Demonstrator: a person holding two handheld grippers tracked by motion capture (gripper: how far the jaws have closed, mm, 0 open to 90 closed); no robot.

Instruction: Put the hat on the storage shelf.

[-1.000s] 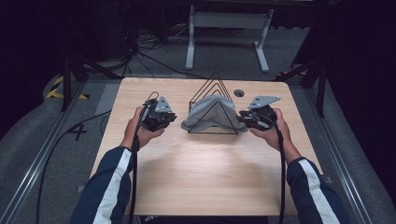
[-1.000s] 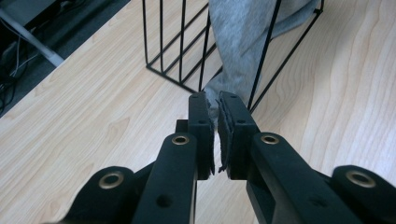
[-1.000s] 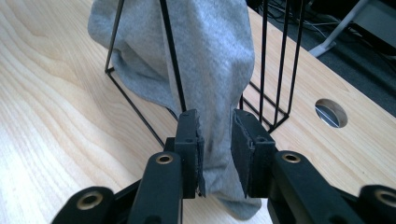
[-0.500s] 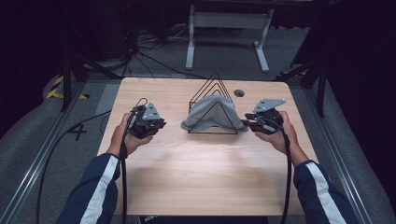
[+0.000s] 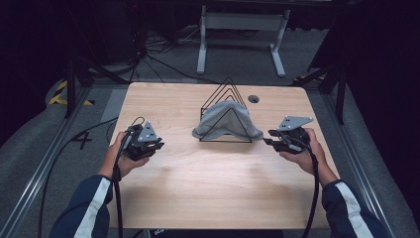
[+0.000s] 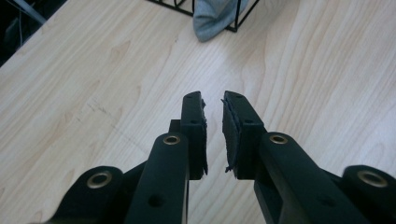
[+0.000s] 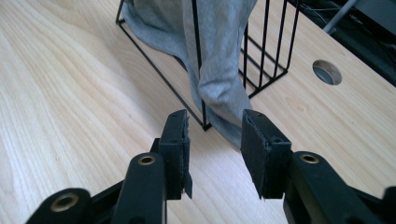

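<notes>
Right gripper (image 7: 214,140): jaws parted, grasping nothing, aimed at the near right corner of the wire rack (image 7: 196,70). Left gripper (image 6: 213,119): jaws narrowly parted, empty, over bare table (image 6: 93,79), well apart from the rack. The grey cloth (image 5: 225,119) drapes over the rack at table centre. The cloth hides the rack's inner wires; both gripper views cut off the rack's top.

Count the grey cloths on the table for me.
1: a grey cloth draped over the black wire rack at the table's far middle, between the two hand-held grippers. Anything tucked beneath it would be hidden.
</notes>
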